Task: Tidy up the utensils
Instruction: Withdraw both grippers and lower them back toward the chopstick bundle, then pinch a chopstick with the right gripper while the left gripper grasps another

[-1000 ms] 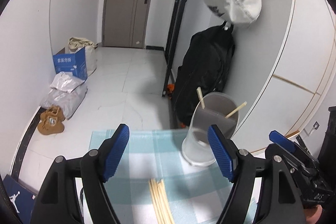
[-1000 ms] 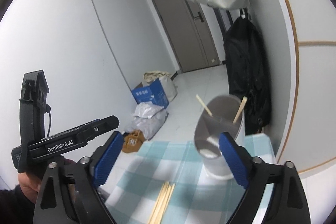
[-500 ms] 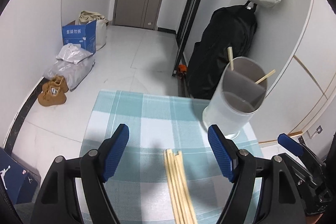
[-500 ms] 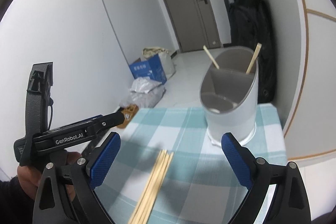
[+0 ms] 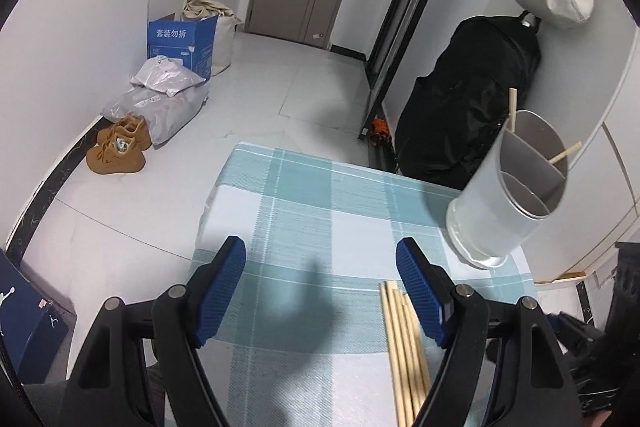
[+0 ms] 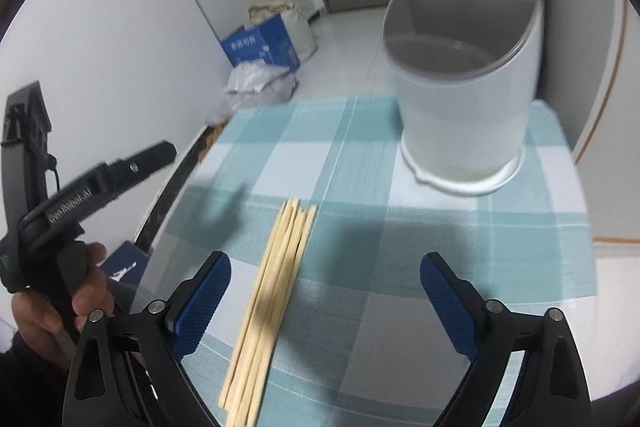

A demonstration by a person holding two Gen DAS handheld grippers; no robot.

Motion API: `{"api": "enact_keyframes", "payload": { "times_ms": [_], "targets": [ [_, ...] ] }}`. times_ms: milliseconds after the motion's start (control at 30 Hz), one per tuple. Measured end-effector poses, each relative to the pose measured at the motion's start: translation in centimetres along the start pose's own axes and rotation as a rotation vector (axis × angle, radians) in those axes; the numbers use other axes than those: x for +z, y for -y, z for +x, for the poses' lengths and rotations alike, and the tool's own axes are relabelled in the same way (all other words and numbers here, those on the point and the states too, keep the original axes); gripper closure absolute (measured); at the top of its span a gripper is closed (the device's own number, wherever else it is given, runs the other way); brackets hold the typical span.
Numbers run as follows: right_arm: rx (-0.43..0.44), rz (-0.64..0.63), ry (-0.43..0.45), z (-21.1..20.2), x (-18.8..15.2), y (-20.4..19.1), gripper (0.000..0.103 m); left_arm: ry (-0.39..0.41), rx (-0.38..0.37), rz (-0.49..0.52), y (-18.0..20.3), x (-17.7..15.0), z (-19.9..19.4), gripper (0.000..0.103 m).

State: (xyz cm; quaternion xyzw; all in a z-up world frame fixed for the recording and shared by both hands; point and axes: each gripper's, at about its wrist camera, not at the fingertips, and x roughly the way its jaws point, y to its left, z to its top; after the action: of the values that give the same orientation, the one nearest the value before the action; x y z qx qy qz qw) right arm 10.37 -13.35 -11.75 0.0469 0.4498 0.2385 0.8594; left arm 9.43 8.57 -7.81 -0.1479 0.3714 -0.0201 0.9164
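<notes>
- Blue-padded jaws of the right gripper (image 6: 325, 301) stand wide and have just been closing a little; the chopsticks (image 6: 267, 301) lie between them untouched, likely lined up for a pinch.
- The left gripper (image 5: 321, 290) hangs wide and empty, its right pad just over the bundle's far tips, likely to steady them.
- The bundle lies loose on the checked cloth (image 6: 360, 163) covering the desk, near the holder (image 6: 466, 83).
- Beyond the bundle the holder stands upright, 2 sticks already leaning in its back compartment; the front one looks empty, so the bundle probably goes there.

Chopsticks (image 6: 272, 303) between spread fingers (image 6: 204, 301)
</notes>
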Motion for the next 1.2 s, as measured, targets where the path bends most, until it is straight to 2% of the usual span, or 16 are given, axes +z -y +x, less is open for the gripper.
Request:
{"api": "enact_keyframes", "payload": {
  "times_ms": [33, 100, 167, 333, 467, 933, 1000, 1067, 1200],
  "targets": [
    [0.006, 0.001, -0.022, 0.6, 0.1, -0.1, 0.024, 0.0, 0.004, -0.001, -0.1, 0.1, 0.1, 0.029],
    [-0.017, -0.007, -0.067, 1.9, 0.4, -0.3, 0.031, 0.0, 0.005, -0.011, -0.4, 0.3, 0.4, 0.029],
    [-0.04, -0.013, -0.112, 3.2, 0.6, -0.3, 0.046, -0.01, 0.001, -0.027, -0.7, 0.5, 0.5, 0.029],
    [-0.077, -0.022, -0.175, 5.3, 1.5, -0.5, 0.069, -0.035, -0.003, -0.08, -1.9, 0.8, 0.8, 0.029],
    [-0.108, -0.047, -0.201, 6.4, 2.5, -1.3, 0.073, -0.048, -0.007, -0.113, -2.7, 1.0, 0.9, 0.029],
    [-0.272, -0.178, -0.289, 8.9, 3.8, -4.5, 0.075, -0.08, -0.026, -0.188, -4.2, 1.3, 1.0, 0.029],
    [-0.272, -0.165, -0.288, 8.8, 3.9, -4.2, 0.079, -0.088, -0.03, -0.194, -4.3, 1.3, 1.1, 0.029],
    [-0.277, -0.165, -0.283, 8.7, 4.1, -4.1, 0.094, -0.091, -0.022, -0.192, -4.3, 1.3, 1.2, 0.029],
    [-0.258, -0.143, -0.277, 8.3, 4.0, -3.4, 0.098, -0.105, -0.016, -0.186, -4.2, 1.3, 1.4, 0.029]
  ]
}}
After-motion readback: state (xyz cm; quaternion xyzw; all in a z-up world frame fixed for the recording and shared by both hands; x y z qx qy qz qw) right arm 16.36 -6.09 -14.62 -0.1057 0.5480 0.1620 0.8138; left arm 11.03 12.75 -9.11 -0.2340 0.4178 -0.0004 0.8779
